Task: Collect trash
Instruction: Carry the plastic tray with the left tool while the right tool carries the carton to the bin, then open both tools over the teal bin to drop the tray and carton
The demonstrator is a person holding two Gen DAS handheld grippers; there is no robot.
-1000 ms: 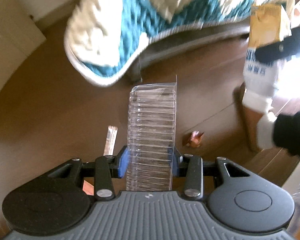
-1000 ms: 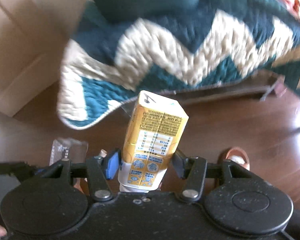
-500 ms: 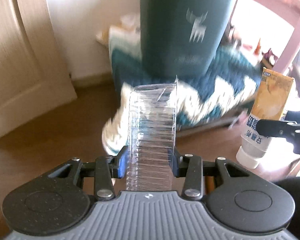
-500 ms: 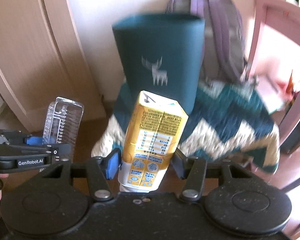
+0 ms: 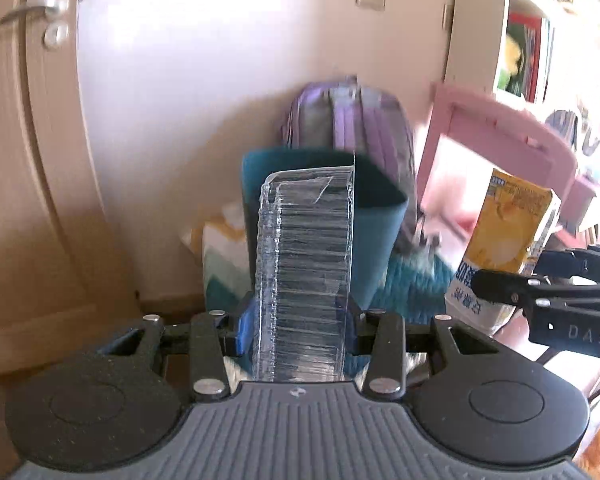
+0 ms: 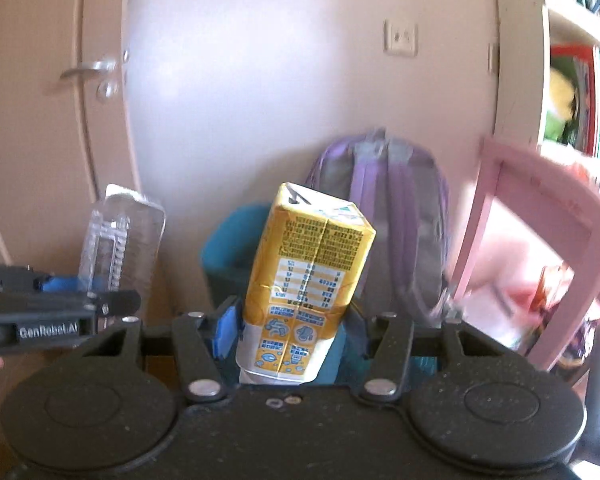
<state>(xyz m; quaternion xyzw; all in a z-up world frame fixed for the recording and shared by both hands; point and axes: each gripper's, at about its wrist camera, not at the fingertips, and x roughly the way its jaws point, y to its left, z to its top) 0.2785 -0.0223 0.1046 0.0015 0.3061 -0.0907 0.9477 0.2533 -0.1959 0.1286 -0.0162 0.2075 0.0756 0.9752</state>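
My left gripper [image 5: 300,320] is shut on a clear ribbed plastic tray [image 5: 306,264], held upright; the tray also shows in the right wrist view [image 6: 120,240]. My right gripper [image 6: 292,332] is shut on a yellow and white drink carton [image 6: 306,276], held upright and tilted slightly; the carton also shows in the left wrist view [image 5: 500,248]. A teal bin [image 5: 380,232] with an open top stands straight ahead, behind and below both items; it also shows in the right wrist view [image 6: 228,256]. Both grippers are side by side, raised in front of it.
A purple backpack [image 6: 384,208] leans on the wall behind the bin. A pink chair [image 6: 540,248] stands to the right, a bookshelf [image 6: 572,60] above it. A door with a handle [image 5: 32,12] is at the left. A teal and white blanket [image 5: 412,284] lies under the bin.
Both grippers have tilted up from the floor and blanket to face the wall, bin and backpack. Each keeps its hold on the same item.
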